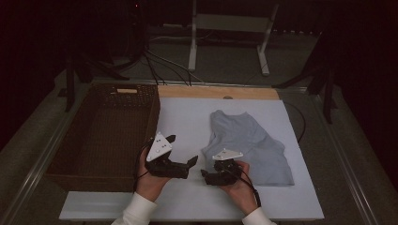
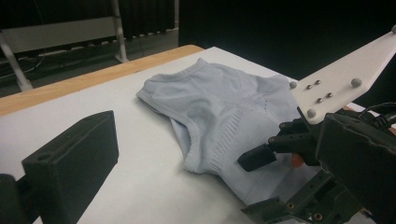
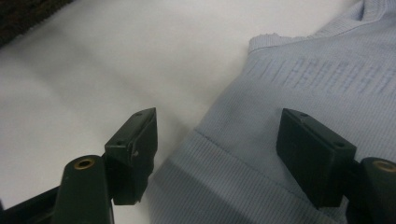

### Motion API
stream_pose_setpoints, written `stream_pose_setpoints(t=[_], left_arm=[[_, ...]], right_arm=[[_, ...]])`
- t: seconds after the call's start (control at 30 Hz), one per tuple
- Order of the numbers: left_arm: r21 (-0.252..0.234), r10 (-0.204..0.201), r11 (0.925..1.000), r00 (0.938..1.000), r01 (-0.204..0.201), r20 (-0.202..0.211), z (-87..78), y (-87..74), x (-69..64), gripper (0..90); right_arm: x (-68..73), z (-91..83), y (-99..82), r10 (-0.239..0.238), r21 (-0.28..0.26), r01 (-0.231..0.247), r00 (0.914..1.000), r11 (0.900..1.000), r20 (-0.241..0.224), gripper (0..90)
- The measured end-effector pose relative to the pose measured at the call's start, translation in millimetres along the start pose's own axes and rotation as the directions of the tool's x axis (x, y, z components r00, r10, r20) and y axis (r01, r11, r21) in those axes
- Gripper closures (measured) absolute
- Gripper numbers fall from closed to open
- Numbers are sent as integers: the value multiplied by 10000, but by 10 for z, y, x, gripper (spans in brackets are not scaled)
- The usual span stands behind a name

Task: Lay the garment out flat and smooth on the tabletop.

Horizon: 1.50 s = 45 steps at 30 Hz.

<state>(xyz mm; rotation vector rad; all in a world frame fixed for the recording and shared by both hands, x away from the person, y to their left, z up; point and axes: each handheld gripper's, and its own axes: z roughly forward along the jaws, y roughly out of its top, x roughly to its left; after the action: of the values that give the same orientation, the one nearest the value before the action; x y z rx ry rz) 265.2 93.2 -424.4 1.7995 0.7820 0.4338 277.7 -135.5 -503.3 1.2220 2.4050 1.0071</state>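
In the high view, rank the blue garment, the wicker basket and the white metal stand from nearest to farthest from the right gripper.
From the right gripper:
1. Blue garment: right beside it, its near edge under the open jaws.
2. Wicker basket: off to the left, past the left gripper.
3. White metal stand: beyond the table's far edge.

pale blue ribbed top point(image 1: 248, 140), white table point(image 1: 187, 117), seemingly dark brown basket point(image 1: 103, 126).

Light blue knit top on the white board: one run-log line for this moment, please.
light blue knit top: flat, beside wicker basket | right hand-held gripper: open, straddling hem corner | left hand-held gripper: open, off cloth
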Motion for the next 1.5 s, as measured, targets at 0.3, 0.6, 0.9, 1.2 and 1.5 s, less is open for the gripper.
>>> stream_pose_setpoints(t=[0.3, 0.6, 0.9, 1.2, 1.5], left_arm=[[-23, -3, 10000, 10000, 3, -6, -3, 3, -3, 2], [-6, 1, 10000, 10000, -1, -9, -1, 1, -4, 2], [-3, 10, 10000, 10000, -10, 7, -1, 0, -10, 2], [14, -26, 10000, 10000, 26, 20, 11, -8, -6, 3], [21, -12, 10000, 10000, 12, 35, 15, -9, -8, 3]], right_arm=[[33, 55, -34, -223, 299, 213, 9992, 9993, 338, 343], [61, 100, -49, -405, 706, 373, 9982, 9968, 443, 477], [80, 88, -32, -896, 1030, 810, 9926, 9914, 824, 693], [-39, -41, -21, -235, 650, 190, 9973, 9977, 696, 813], [-103, -267, 67, 68, -83, -64, 9986, 9999, 525, 815]])
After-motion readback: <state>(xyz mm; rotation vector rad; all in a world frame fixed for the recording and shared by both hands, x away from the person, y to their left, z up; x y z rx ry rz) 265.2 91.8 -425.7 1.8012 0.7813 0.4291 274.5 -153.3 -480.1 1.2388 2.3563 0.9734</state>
